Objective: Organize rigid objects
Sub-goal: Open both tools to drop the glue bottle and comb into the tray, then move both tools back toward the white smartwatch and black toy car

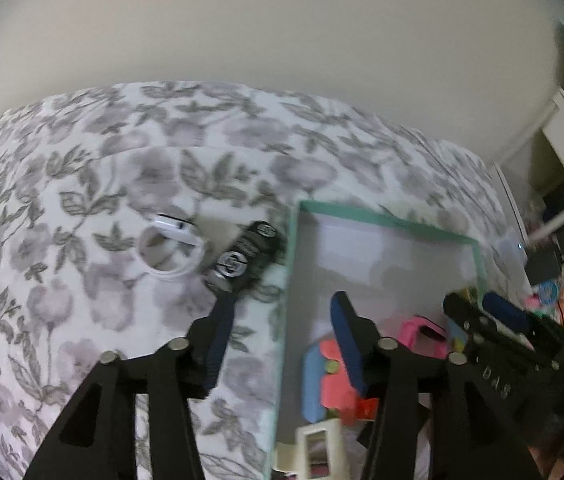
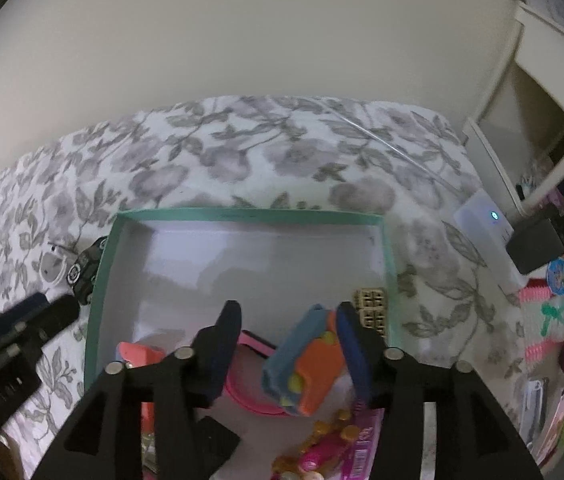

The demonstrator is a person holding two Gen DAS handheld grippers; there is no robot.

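A shallow box with a mint-green rim [image 2: 249,214] and white floor sits on a bedspread printed with grey flowers [image 2: 241,152], its far half bare and the near half holding the toys. The right gripper [image 2: 288,344] hangs over the near part of the box with its blue-padded fingers spread; a blue and orange toy block with yellow studs [image 2: 302,368] lies tilted between them, its long axis running from the near left up toward the far right, its upper end right against the right-hand pad, though whether the pad presses on it cannot be told. Under it lies a pink ring-shaped piece [image 2: 249,392], with a red-orange piece [image 2: 137,354] to the left and two small tan lattice cubes [image 2: 372,308] by the right wall. The left gripper [image 1: 282,340] straddles the box's left wall, fingers spread with nothing between them. Outside that wall, on the bedspread, lies a black remote-like bar with round emblems [image 1: 245,256], its long axis slanting from near left to far right, and just beside it a white ring [image 1: 169,248].
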